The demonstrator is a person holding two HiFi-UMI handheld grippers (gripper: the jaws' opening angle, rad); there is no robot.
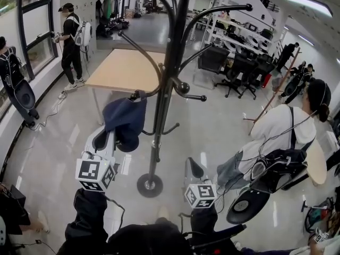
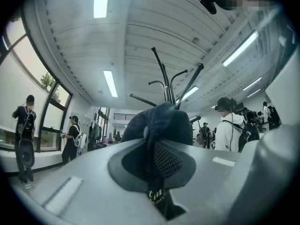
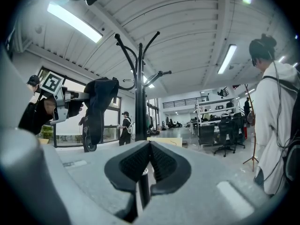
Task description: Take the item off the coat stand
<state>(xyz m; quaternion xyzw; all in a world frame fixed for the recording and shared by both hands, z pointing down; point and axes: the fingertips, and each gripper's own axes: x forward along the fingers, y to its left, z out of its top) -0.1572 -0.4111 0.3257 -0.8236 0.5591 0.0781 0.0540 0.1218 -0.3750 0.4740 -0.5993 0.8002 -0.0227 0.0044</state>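
Observation:
A black coat stand [image 1: 162, 105] rises in the middle of the head view, and both gripper views show it too [image 2: 165, 81] [image 3: 139, 97]. A dark blue cloth item [image 1: 125, 120] hangs at the tip of a lower left hook. My left gripper [image 1: 112, 138] is shut on this item [image 2: 161, 125], with the fabric and a printed strap pinched between the pads. The right gripper view shows the item [image 3: 96, 109] hanging beside the pole, the left gripper [image 3: 70, 102] on it. My right gripper [image 1: 194, 170] [image 3: 150, 161] is shut and holds nothing, pointing at the pole.
The stand's round base [image 1: 150, 185] sits on the shiny floor between my grippers. A wooden table [image 1: 125, 68] stands behind the stand. A person in a white hoodie [image 1: 281, 132] sits close on the right, and another person [image 1: 70, 41] stands by the windows. Office chairs [image 1: 239, 68] lie far right.

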